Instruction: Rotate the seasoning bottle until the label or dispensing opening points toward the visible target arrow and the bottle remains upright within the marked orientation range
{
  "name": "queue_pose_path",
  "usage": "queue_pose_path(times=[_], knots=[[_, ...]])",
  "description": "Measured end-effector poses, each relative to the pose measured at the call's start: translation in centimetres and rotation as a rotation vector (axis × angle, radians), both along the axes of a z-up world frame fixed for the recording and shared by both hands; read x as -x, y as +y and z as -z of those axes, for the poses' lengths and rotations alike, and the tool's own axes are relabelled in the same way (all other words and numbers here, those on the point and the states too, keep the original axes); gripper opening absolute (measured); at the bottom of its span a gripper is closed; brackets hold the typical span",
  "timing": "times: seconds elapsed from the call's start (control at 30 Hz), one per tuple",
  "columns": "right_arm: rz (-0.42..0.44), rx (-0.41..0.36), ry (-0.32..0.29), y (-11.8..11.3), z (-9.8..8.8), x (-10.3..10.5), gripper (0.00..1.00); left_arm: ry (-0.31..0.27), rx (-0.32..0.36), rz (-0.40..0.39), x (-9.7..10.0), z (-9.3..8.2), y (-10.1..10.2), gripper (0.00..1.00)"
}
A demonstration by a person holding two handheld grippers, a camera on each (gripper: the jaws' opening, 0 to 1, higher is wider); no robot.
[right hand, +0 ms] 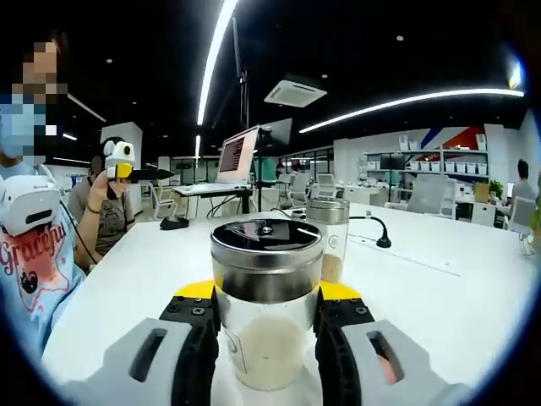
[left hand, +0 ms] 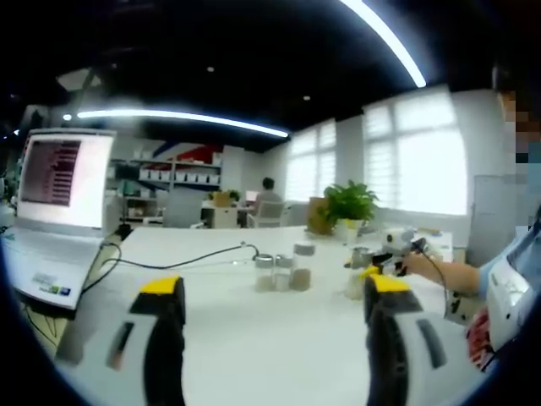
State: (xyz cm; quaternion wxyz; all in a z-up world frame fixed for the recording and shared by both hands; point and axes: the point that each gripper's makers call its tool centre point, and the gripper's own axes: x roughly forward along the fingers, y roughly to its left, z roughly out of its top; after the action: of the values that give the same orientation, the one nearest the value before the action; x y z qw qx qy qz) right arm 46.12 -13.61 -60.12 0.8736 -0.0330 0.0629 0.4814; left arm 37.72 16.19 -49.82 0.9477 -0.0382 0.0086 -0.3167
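Note:
In the right gripper view, my right gripper (right hand: pixel 266 298) is shut on a clear glass seasoning bottle (right hand: pixel 265 338) with a round metal lid. The bottle stands upright on the white table (right hand: pixel 144 271) and holds pale powder. A second bottle (right hand: pixel 328 238) stands just behind it. In the left gripper view, my left gripper (left hand: pixel 275 292) is open above the table with nothing between its yellow-tipped jaws. Three small bottles (left hand: pixel 283 271) stand ahead of it. To their right the right gripper (left hand: pixel 399 245), in a person's hand, holds the seasoning bottle (left hand: pixel 357 272).
An open laptop (left hand: pixel 59 203) sits at the table's left with a black cable (left hand: pixel 182 260) running toward the bottles. A potted plant (left hand: pixel 348 203) stands at the far edge. A person in a light shirt (right hand: pixel 34 254) sits close by, holding the left gripper (right hand: pixel 122 161).

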Motion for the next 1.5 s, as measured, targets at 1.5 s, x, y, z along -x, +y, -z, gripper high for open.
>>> queue_pose_path(times=[1.5], knots=[[0.156,-0.084,-0.062,0.2,-12.0,-0.8,0.66,-0.001,-0.032,-0.03,-0.7,0.5,0.8,0.95]])
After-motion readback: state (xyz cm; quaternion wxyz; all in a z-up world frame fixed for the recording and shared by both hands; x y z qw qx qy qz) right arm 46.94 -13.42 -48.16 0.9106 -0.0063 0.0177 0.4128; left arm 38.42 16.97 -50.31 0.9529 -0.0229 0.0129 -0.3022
